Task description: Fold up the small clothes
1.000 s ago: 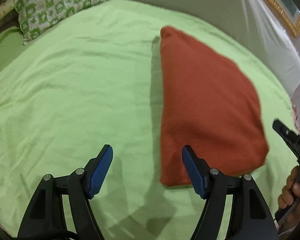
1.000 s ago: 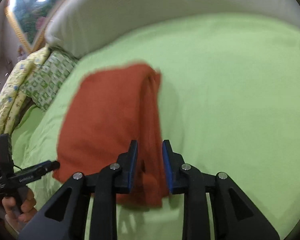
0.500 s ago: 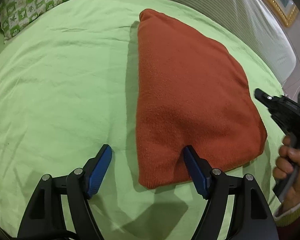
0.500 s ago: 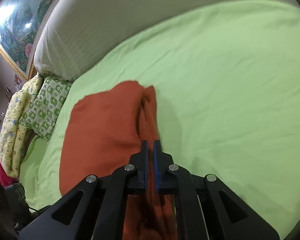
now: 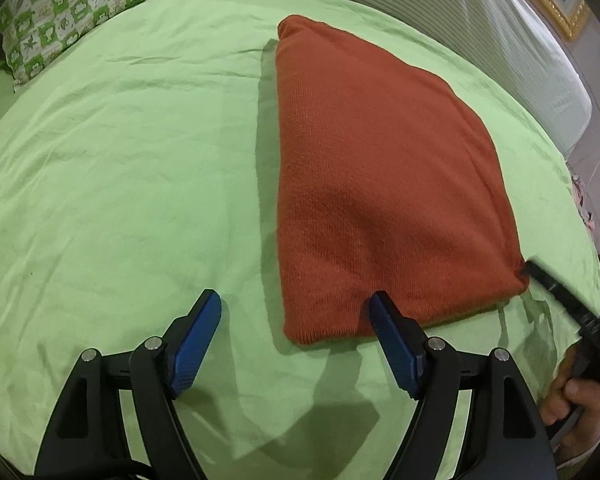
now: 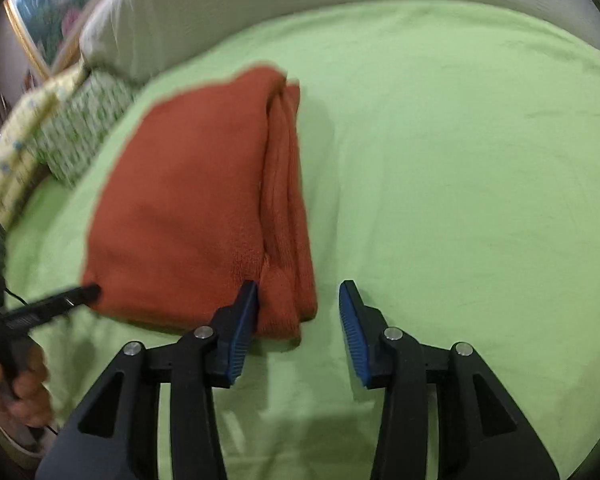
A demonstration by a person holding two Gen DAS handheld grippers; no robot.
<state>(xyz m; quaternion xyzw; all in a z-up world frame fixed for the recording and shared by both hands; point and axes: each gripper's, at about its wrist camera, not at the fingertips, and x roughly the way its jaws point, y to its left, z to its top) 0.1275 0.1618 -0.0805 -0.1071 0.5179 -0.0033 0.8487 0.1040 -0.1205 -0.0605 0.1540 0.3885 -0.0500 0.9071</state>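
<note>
orange sweater [image 5: 380, 184] folded, lies flat on green bed sheet [image 5: 120, 160], right of middle | left gripper [image 5: 296, 328] jaws wide, holds nothing, at sweater's near edge | right gripper [image 6: 298, 320] jaws wide, holds nothing, by near right corner

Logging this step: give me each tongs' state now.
Left tongs: open, holding nothing, at the sweater's near edge.
Right tongs: open, holding nothing.

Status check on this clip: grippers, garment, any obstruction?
Left gripper open, holding nothing. Right gripper open around the near corner of the folded orange knit. Knit flat on green sheet. Nothing in the way.
</note>
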